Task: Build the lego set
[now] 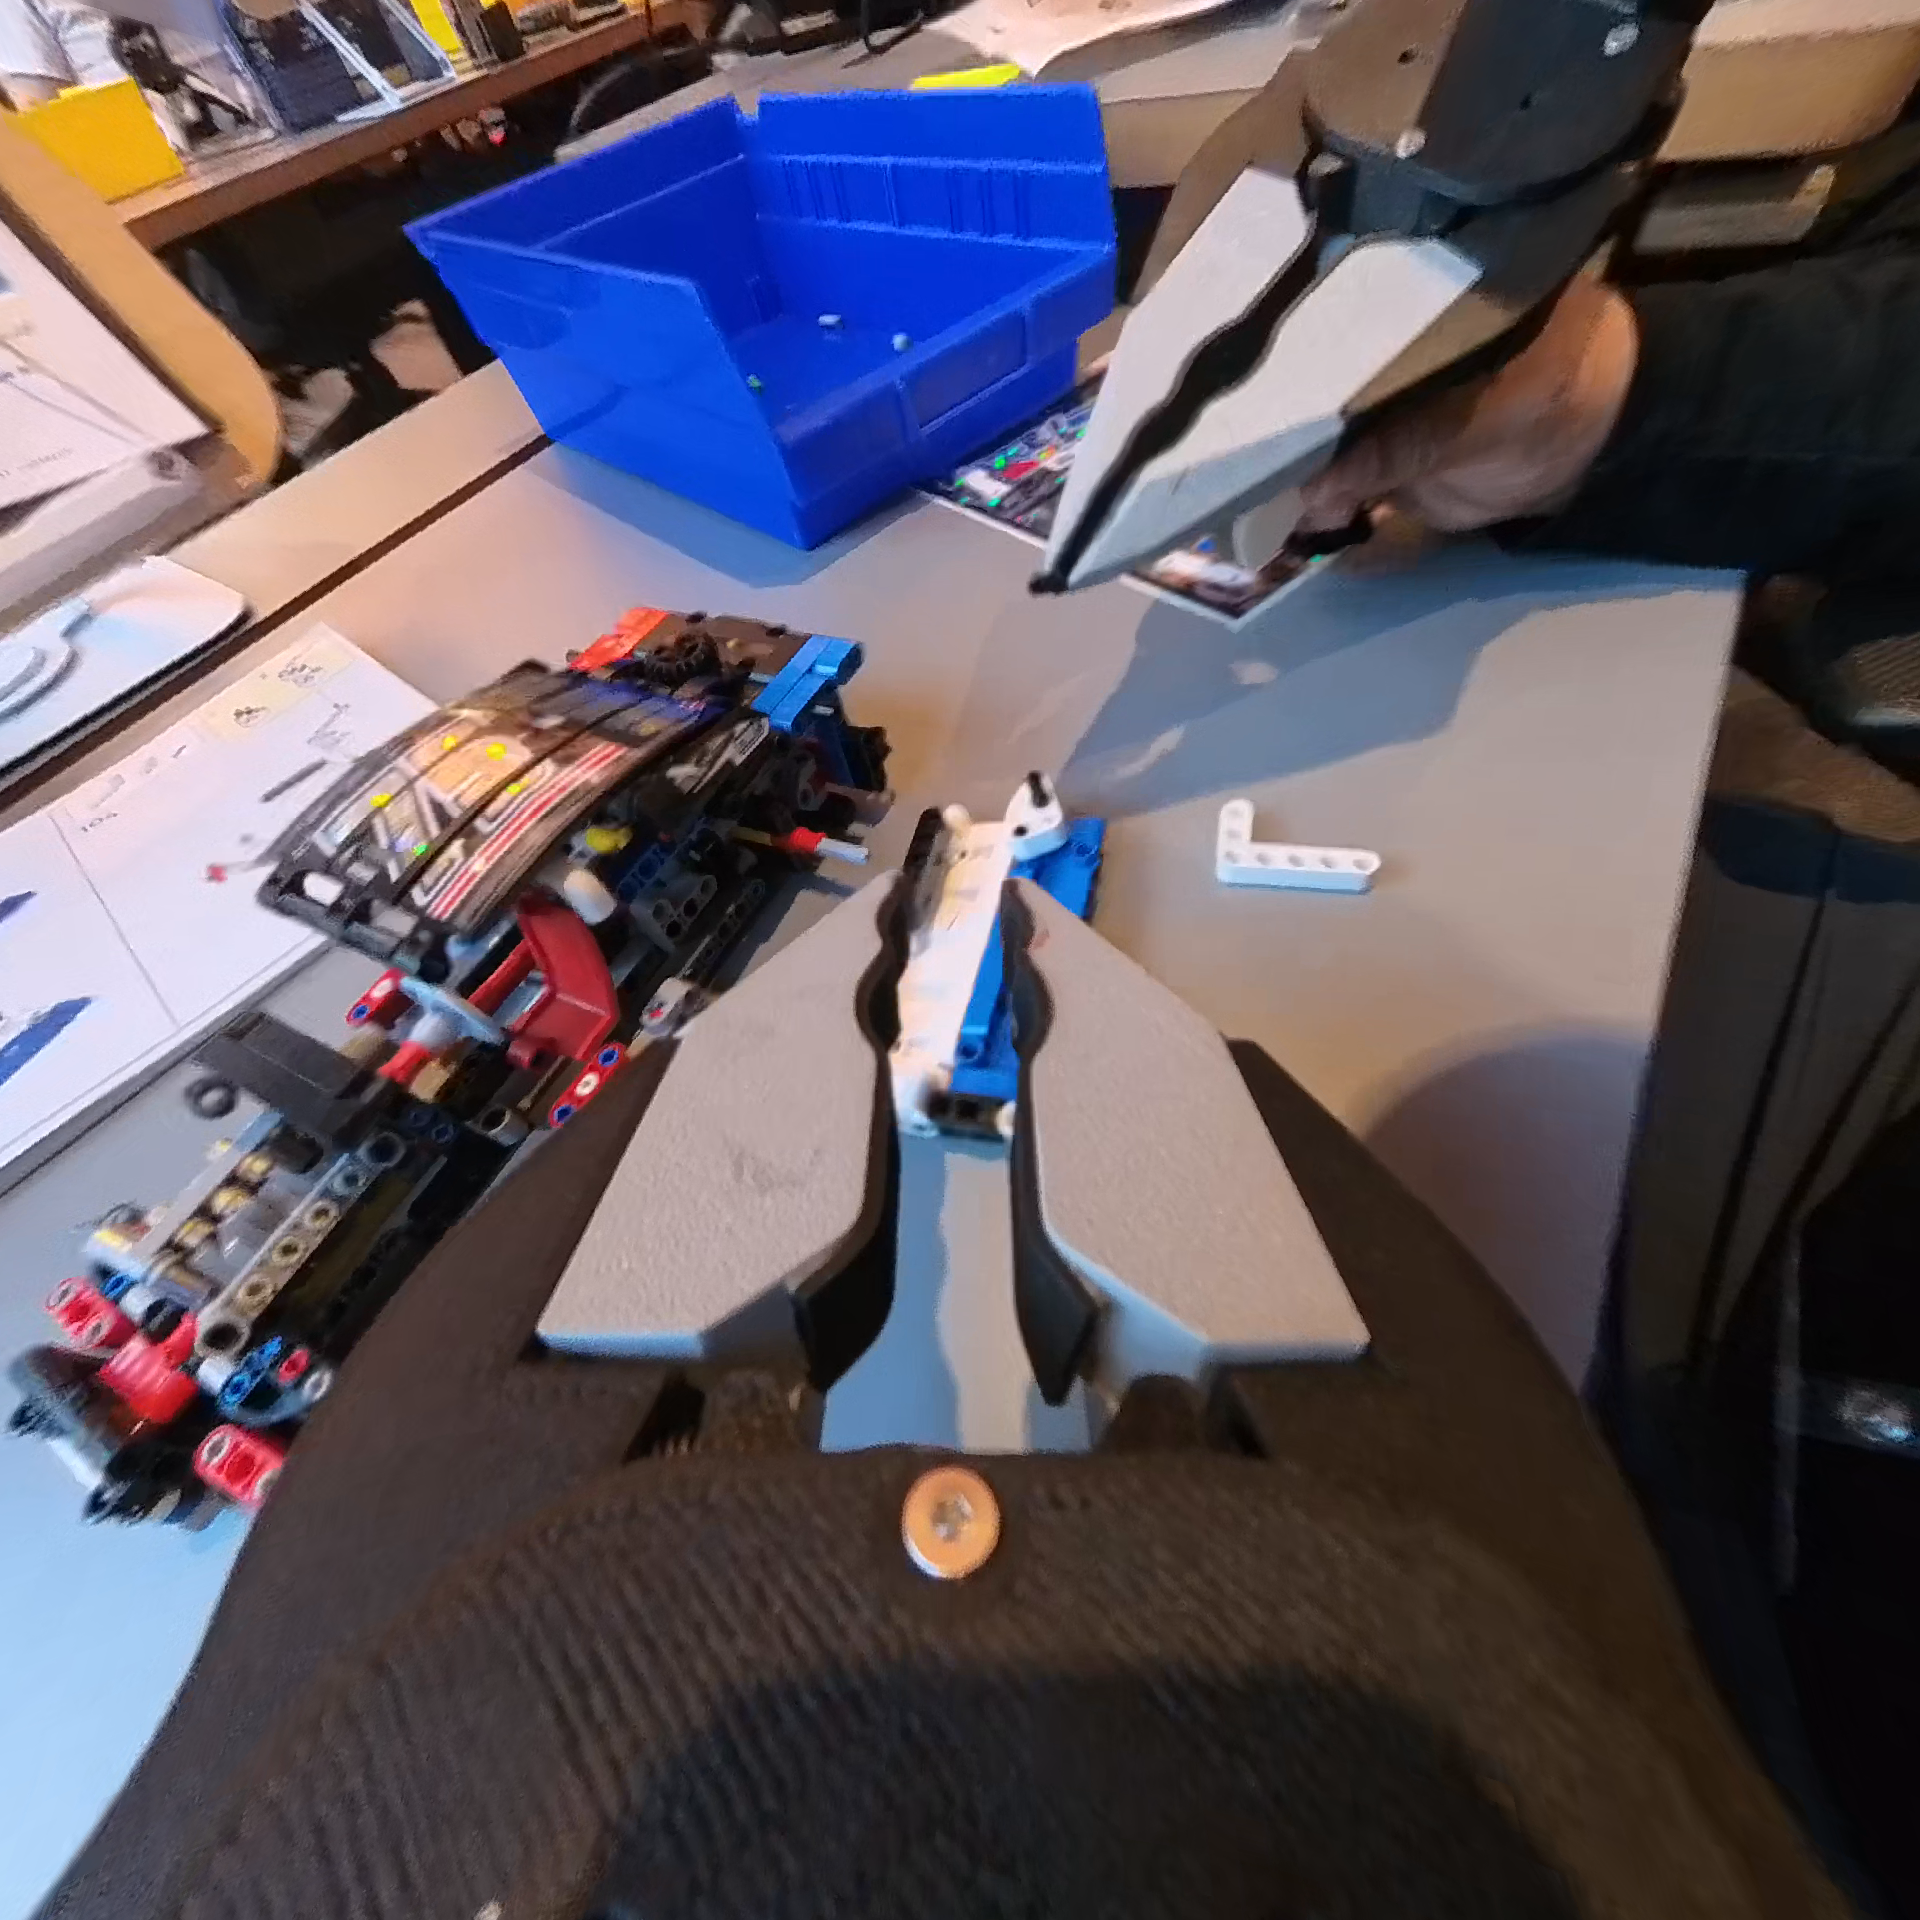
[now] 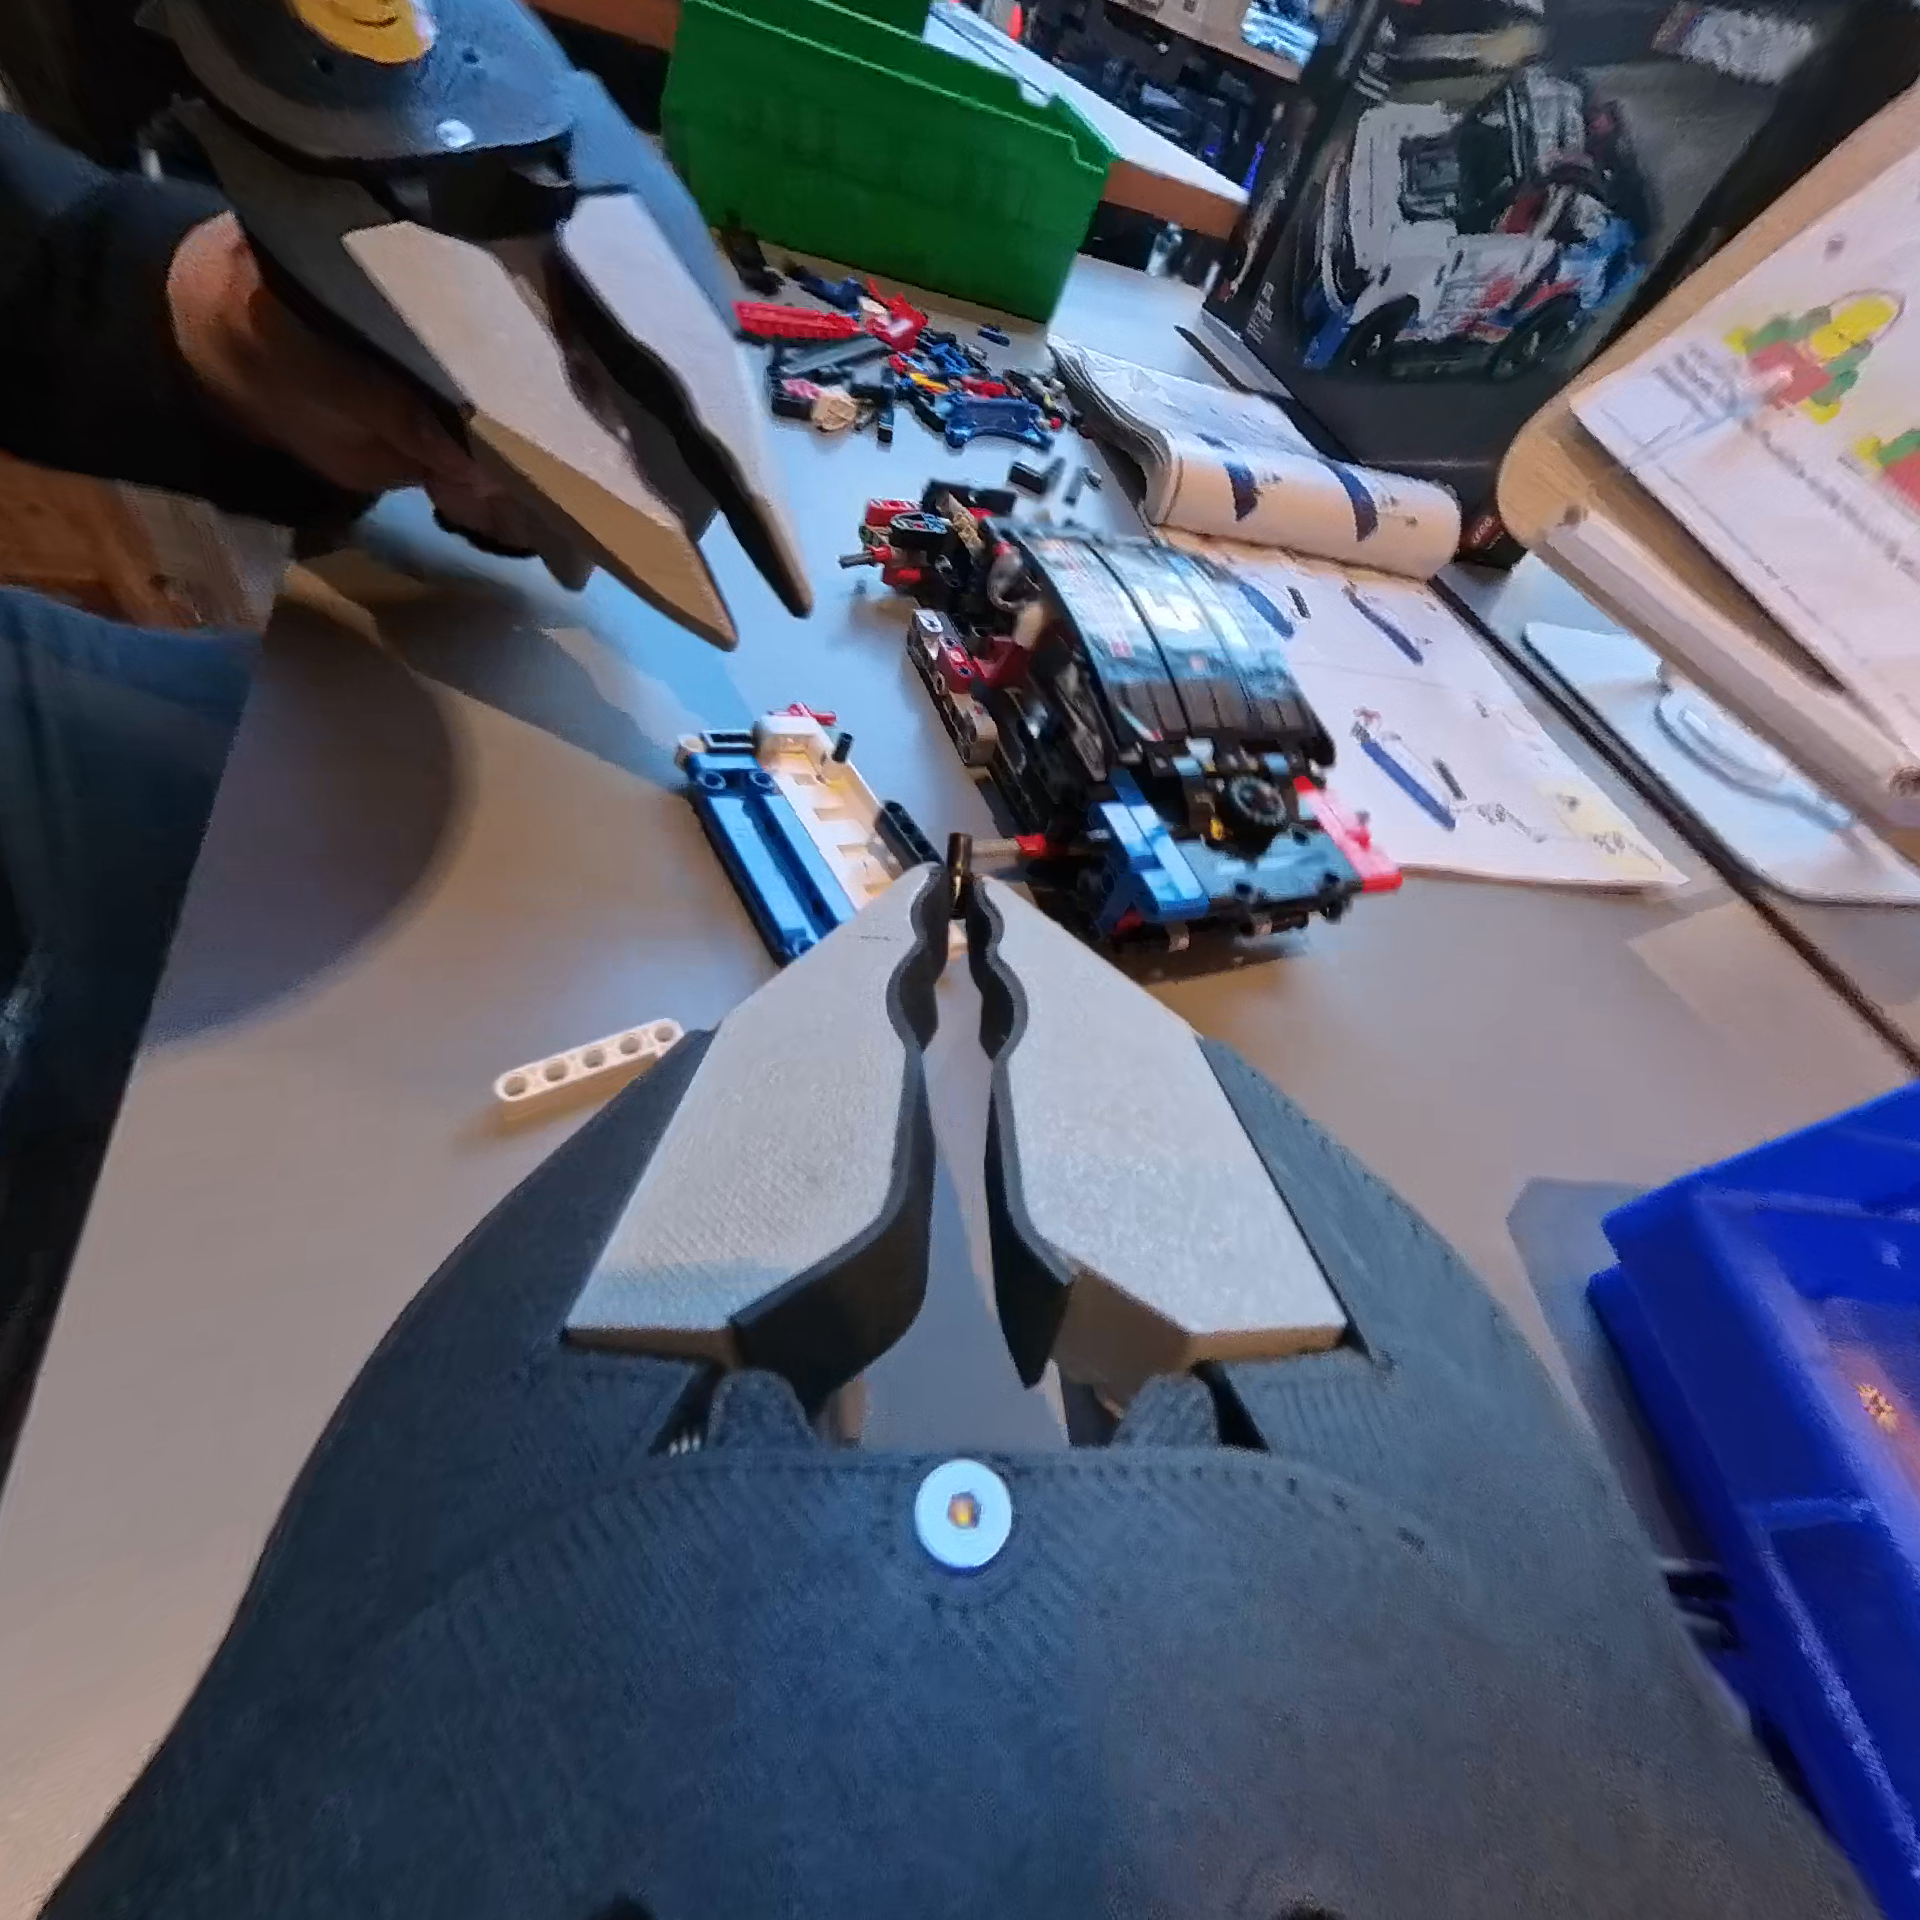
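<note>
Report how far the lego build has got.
Done: the car body has its chassis and black roof assembled, and a blue-and-white panel is built but lies apart on the table. In hand: the right claw pinches a small black pin; the left claw hangs open by the panel. Left: a white L-beam and a pile of loose parts.

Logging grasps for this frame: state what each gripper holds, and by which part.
Right gripper: a small black pin, pinched by one end between the fingertips. Left gripper: nothing; it hovers open above the table.
</note>
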A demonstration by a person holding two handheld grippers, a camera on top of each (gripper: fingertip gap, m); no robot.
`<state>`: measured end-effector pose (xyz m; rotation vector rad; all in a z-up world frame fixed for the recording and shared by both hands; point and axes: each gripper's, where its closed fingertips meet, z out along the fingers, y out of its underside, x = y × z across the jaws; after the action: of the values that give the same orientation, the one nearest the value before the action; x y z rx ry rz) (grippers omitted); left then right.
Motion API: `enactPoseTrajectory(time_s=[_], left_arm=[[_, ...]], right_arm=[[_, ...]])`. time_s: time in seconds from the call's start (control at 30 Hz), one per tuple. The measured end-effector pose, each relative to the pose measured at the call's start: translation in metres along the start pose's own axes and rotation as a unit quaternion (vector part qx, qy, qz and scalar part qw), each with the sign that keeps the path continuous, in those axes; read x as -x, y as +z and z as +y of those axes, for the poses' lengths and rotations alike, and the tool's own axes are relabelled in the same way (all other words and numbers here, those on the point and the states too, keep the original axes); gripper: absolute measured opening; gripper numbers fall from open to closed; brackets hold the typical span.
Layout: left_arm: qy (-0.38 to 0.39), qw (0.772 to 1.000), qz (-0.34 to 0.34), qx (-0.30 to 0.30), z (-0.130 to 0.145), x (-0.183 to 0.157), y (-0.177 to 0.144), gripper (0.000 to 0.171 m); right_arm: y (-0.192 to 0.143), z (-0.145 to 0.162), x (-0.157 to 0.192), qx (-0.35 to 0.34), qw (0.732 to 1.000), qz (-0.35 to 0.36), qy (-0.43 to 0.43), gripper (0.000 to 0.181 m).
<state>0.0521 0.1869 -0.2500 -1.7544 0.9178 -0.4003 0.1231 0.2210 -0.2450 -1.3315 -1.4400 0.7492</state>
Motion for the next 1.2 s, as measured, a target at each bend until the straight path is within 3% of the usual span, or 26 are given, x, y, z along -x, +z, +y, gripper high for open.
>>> enactPoseTrajectory(time_s=[0.17,0.53,0.77,1.03,1.2], left_arm=[[-0.086,0.993,0.049,0.058,-0.013,-0.006,0.011,0.015],[-0.204,0.953,0.219,0.039,-0.033,-0.044,0.017,0.017],[-0.214,0.946,0.241,0.029,-0.036,-0.048,0.017,0.002],[-0.212,0.948,0.238,0.016,-0.036,-0.049,0.016,0.002],[-0.282,0.92,0.273,-0.008,-0.04,-0.048,0.013,0.005]], right_arm=[[0.01,-0.018,0.029,0.021,0.994,0.001,-0.108,0.0],[0.01,-0.033,0.044,0.021,0.977,0.037,-0.21,0.0],[0.01,-0.03,0.053,0.032,0.965,0.04,-0.256,0.0],[0.01,-0.03,0.054,0.022,0.968,0.04,-0.248,0.0],[0.009,-0.035,0.052,0.012,0.966,0.051,-0.252,0.0]])
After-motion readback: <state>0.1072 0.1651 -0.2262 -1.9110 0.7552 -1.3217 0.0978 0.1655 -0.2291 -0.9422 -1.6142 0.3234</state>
